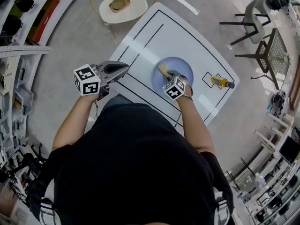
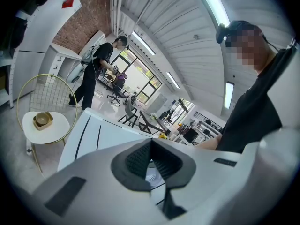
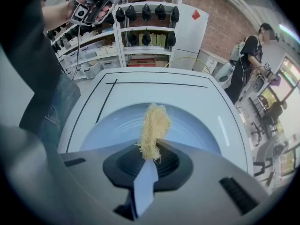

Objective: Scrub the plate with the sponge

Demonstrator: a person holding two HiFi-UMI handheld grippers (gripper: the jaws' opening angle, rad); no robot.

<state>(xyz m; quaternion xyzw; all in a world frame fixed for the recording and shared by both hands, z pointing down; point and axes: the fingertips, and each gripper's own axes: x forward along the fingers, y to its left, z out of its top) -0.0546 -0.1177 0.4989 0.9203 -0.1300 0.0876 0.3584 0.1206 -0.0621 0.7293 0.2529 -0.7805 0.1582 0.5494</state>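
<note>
A light blue plate (image 1: 180, 65) lies in the middle of the white table (image 1: 150, 36). My right gripper (image 1: 169, 74) hangs over the plate's near part, shut on a yellow fibrous sponge (image 1: 163, 70). In the right gripper view the sponge (image 3: 153, 128) sticks out past the right gripper (image 3: 150, 150) above the plate (image 3: 192, 125); whether it touches the plate I cannot tell. My left gripper (image 1: 121, 68) is held above the table's left edge, away from the plate. Seen in its own view, the left gripper (image 2: 151, 146) has its jaws together with nothing in them.
A yellow bottle with a dark cap (image 1: 222, 82) lies in a small marked square at the table's right. Beyond the table stands a small round side table (image 1: 136, 6) bearing a yellow bowl (image 1: 120, 3). Chairs (image 1: 255, 18) stand at the upper right. Shelves (image 1: 23, 41) run along the left.
</note>
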